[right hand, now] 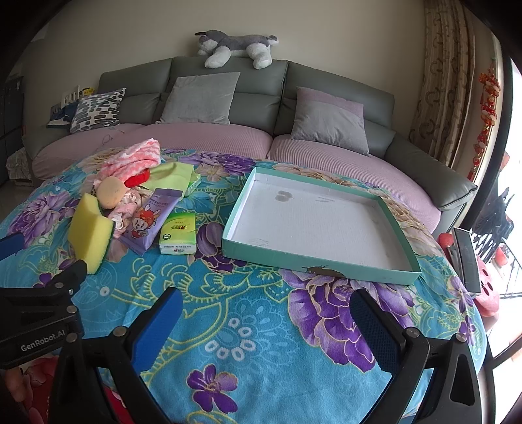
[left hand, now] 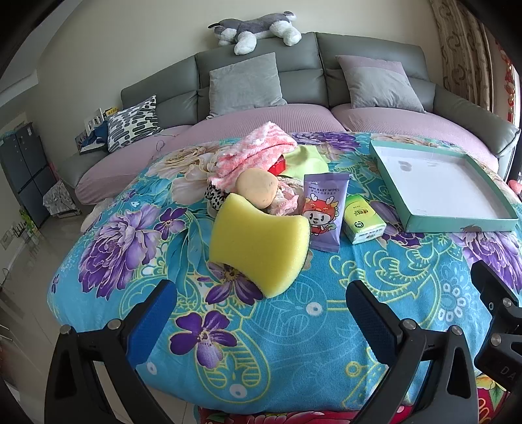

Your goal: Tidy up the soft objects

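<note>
A pile of soft things lies on the blue floral blanket: a yellow sponge (left hand: pixel 257 243) (right hand: pixel 89 233), a tan round sponge (left hand: pixel 257 187) (right hand: pixel 111 191), a pink fluffy towel (left hand: pixel 251 153) (right hand: pixel 130 159), a light green cloth (left hand: pixel 305 163) (right hand: pixel 171 177), a purple baby wipes pack (left hand: pixel 324 212) (right hand: pixel 148 220) and a green tissue pack (left hand: pixel 362 220) (right hand: pixel 178 233). A shallow teal box (left hand: pixel 456 223) (right hand: pixel 313 261) with a white floor lies empty to the right. My left gripper (left hand: pixel 261 313) is open just short of the yellow sponge. My right gripper (right hand: pixel 266 318) is open in front of the box, holding nothing.
A grey sofa (left hand: pixel 182 104) (right hand: pixel 137 84) with pink seat covers and cushions stands behind the blanket; a plush husky (left hand: pixel 257 31) (right hand: pixel 235 47) lies on its back. Curtains (right hand: pixel 447 81) hang at the right. A pink object (right hand: pixel 486 287) sits past the blanket's right edge.
</note>
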`<action>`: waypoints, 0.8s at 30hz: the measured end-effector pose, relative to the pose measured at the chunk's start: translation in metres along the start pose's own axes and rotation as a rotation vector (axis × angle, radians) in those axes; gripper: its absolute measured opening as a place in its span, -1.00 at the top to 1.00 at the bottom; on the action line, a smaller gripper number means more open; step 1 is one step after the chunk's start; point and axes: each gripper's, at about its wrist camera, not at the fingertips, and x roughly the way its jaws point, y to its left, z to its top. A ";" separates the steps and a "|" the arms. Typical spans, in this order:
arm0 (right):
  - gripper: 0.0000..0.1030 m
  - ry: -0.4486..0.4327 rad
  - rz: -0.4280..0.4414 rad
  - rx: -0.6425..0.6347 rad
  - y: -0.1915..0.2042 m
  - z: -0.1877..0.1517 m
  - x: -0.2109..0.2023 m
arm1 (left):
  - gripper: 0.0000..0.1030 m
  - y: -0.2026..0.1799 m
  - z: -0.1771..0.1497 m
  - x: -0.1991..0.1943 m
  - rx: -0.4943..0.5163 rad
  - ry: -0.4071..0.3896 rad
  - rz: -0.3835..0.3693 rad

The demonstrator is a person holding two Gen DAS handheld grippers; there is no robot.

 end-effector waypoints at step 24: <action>-1.00 0.006 -0.006 -0.022 0.004 -0.001 0.001 | -1.00 -0.002 0.000 0.000 0.014 0.004 0.005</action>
